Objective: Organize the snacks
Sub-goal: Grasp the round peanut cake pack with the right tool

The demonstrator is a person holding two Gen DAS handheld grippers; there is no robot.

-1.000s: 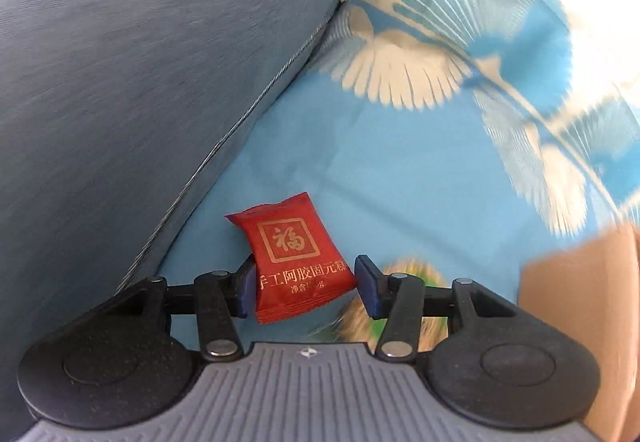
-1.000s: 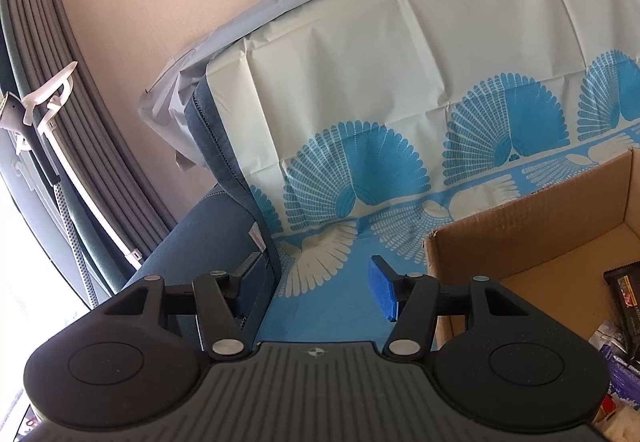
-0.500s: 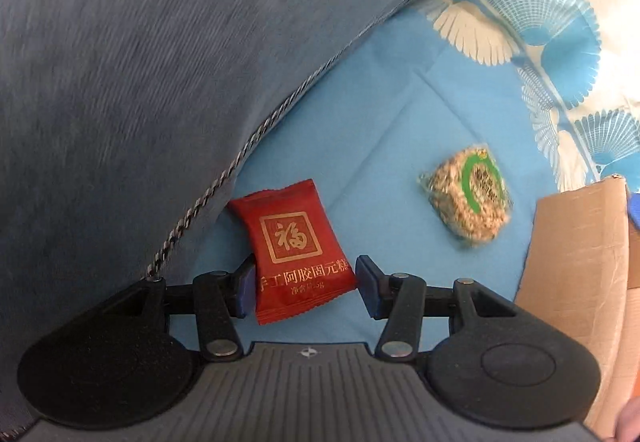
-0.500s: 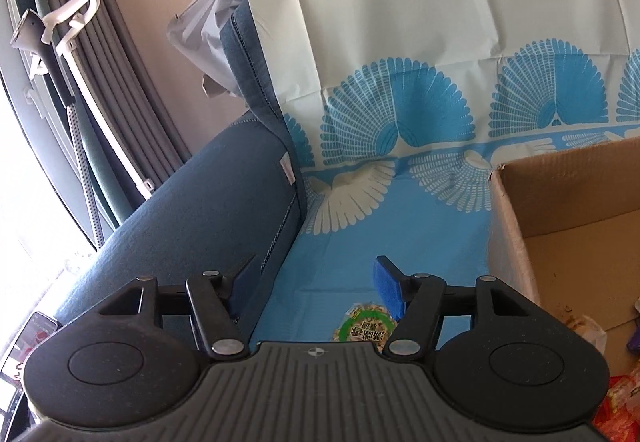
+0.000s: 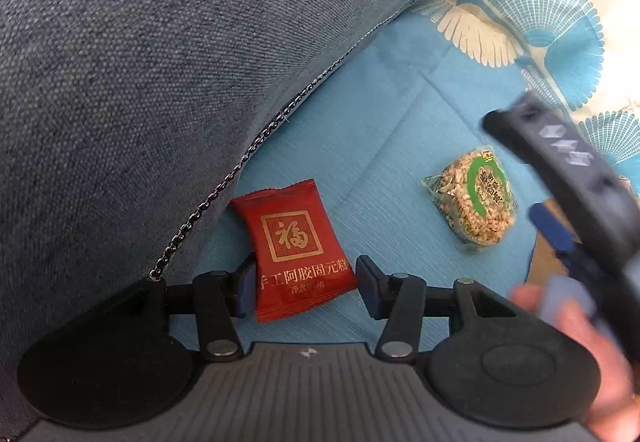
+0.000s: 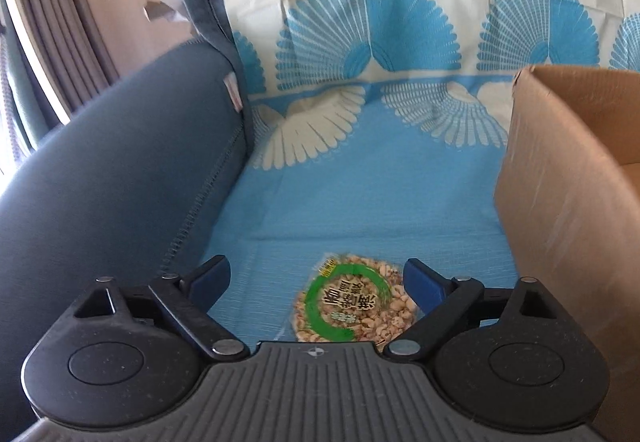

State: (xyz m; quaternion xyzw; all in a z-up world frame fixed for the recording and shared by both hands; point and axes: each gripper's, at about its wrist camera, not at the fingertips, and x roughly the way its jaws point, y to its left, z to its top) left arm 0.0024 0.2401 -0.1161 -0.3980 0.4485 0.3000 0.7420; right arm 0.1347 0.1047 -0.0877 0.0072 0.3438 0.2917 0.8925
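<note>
Blue-grey woven fabric, one sofa armrest (image 5: 160, 82), fills the left side of both views, edged with a stitched seam. Light blue sheet with white and blue fan print (image 5: 380, 130), one, covers the sofa seat and back.

Snack packets lying loose on the sheet, two:
- one red foil sachet with a gold square emblem and gold characters (image 5: 298, 250), lying flat beside the armrest seam;
- one clear round packet of puffed grain cake with a green ring label (image 5: 472, 202), well apart to the right of the red one, near the box.

Brown cardboard box (image 6: 560, 202), one, open-topped, standing on the sheet at the right.

Left claw (image 5: 306, 284): jaws partly open, straddling the lower end of the red sachet; the left blue pad lies against the sachet's edge, the right pad just clear of it. Not clamped.

Right claw (image 6: 316, 284): jaws spread wide, the grain cake packet (image 6: 354, 302) between them, nearer the right pad; contact cannot be told. It holds nothing. From the left wrist view it (image 5: 560, 202) appears blurred at the right edge, above the person's hand (image 5: 592, 342).
</note>
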